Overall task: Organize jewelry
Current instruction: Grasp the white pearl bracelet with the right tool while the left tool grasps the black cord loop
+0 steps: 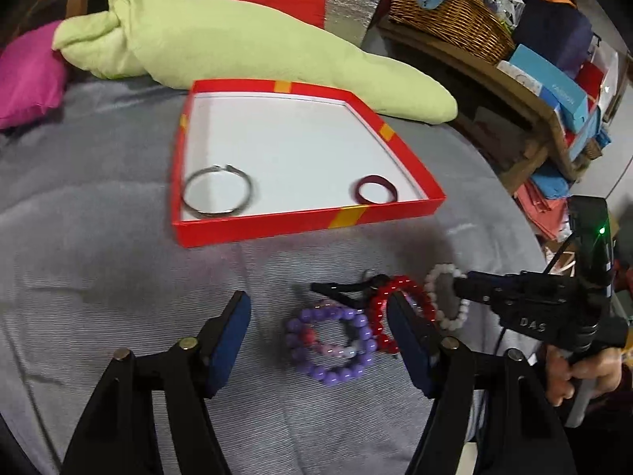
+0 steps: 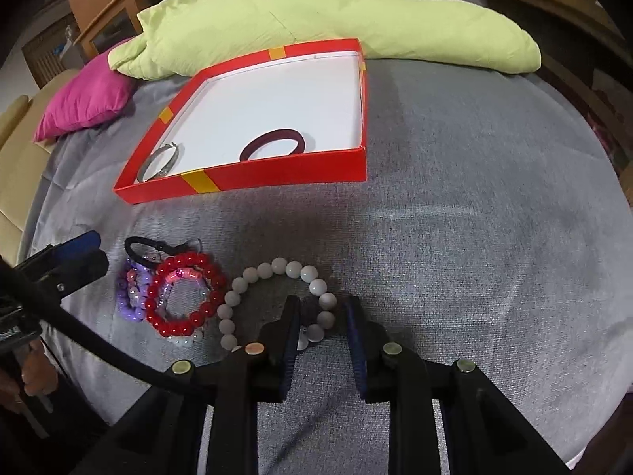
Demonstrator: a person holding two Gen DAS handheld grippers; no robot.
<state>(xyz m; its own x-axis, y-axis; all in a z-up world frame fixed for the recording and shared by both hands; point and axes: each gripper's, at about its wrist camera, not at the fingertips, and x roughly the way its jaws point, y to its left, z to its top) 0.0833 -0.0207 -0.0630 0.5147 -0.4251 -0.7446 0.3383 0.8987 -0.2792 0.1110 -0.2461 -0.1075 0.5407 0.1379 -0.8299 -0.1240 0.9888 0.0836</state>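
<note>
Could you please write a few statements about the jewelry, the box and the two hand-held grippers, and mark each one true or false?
1. The red box holds two bangles, a silver bangle and a dark red bangle. True.
2. The white bead bracelet lies inside the box. False: it lies on the grey cover, in front of the box.
3. The right hand-held gripper has its fingers either side of the white bead bracelet's strand. True.
4. The left hand-held gripper is clamped on the red bead bracelet. False: its jaws stand open over the purple bead bracelet.
5. The green pillow lies behind the box. True.
</note>
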